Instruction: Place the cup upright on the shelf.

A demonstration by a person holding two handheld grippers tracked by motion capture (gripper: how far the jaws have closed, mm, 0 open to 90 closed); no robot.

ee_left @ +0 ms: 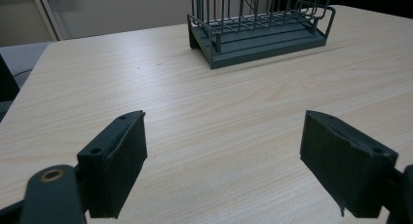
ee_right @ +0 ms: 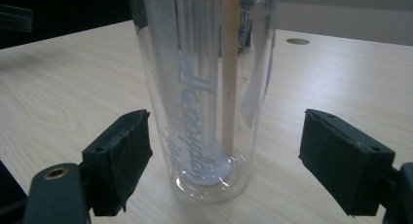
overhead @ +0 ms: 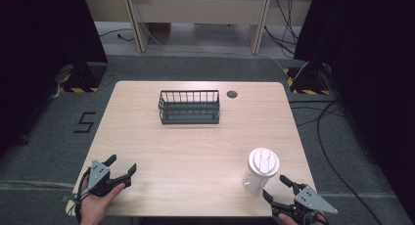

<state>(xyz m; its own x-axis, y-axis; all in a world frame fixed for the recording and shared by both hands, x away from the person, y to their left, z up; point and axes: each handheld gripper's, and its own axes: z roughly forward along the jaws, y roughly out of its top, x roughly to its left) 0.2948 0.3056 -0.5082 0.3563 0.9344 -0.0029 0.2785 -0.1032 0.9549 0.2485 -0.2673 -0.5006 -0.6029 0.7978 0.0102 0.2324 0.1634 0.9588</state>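
high view: clear cup (overhead: 261, 170) upright, white lid, near table's (overhead: 195, 151) right front
right gripper (overhead: 281, 191): jaws wide, cup between, untouched
left gripper (overhead: 123, 170): jaws wide, nothing held

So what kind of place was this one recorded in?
Probably a lab or recording studio: a lone wooden table on grey carpet, black curtains at both sides, loose cables across the floor, and hazard-striped stand bases.

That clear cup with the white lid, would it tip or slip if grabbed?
The clear cup is tall and narrow, so a push near the white lid would probably tip it. It looks empty, so likely light. Its smooth wall may slip between the right tool pads.
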